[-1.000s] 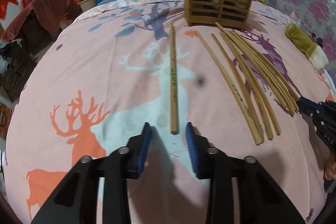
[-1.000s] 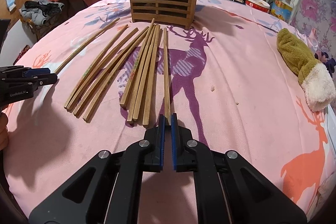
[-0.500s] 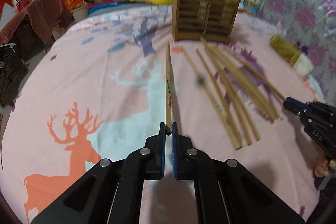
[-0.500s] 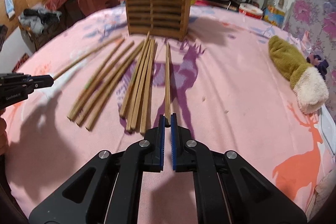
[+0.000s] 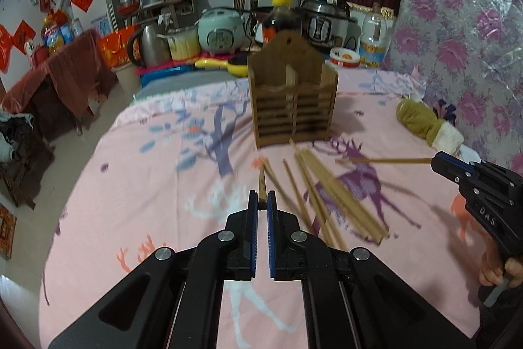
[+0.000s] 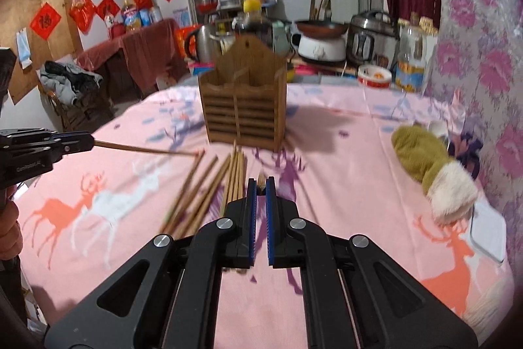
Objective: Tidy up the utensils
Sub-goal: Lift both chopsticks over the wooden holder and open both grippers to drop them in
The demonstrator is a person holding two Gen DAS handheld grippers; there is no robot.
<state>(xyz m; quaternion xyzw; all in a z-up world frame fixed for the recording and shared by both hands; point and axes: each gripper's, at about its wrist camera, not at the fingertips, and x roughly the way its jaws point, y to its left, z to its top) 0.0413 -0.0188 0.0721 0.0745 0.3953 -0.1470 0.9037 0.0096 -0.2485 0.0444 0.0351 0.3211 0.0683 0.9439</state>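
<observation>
Each gripper is clamped on one chopstick by its butt end: the left gripper (image 5: 261, 205) on the left chopstick (image 6: 143, 149), the right gripper (image 6: 261, 190) on the right chopstick (image 5: 385, 160). Both sticks are off the tablecloth (image 5: 147, 185). The loose chopsticks (image 6: 209, 185) lie mid-table before the wooden chopstick holder (image 6: 243, 100), near the far edge. The carry should go best with tips tilted down over an open compartment (the sticks are long, so swing slowly).
</observation>
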